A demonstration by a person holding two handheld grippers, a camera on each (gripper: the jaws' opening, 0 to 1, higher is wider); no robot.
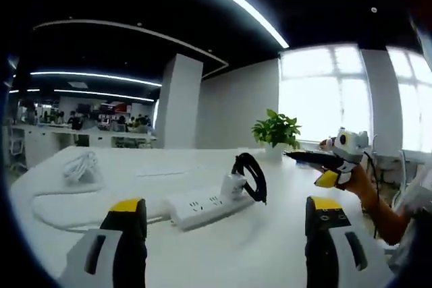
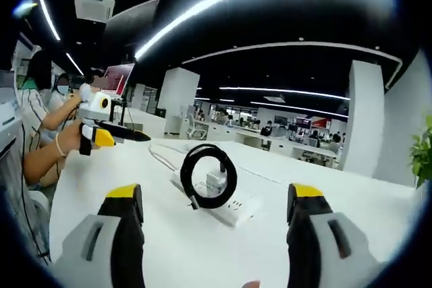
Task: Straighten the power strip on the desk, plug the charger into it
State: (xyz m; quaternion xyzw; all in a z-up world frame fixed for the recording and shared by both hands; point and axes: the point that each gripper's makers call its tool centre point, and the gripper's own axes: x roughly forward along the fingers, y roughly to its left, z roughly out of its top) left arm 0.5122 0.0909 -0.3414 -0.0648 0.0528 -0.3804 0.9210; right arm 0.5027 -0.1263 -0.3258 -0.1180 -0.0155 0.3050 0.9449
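Grippers are seen raised above a white desk (image 1: pixel 270 247), both with jaws spread wide and nothing held. One white power strip (image 1: pixel 206 207) is shown lying at an angle near the desk's middle, with one white charger (image 1: pixel 233 183) seated at its end and one black cable coil (image 1: pixel 251 177) looped up from it. The left gripper (image 1: pixel 226 231) is pointed at the strip from one side, the right gripper (image 2: pixel 216 224) from the other. Plugging appears done already, so straightening is judged the step in hand: the strip would best be pinched across its long sides, away from the charger, and turned flat without being lifted. One coiled white cord (image 1: pixel 81 166) is left at the far edge, and one potted plant (image 1: pixel 275 131) beyond.
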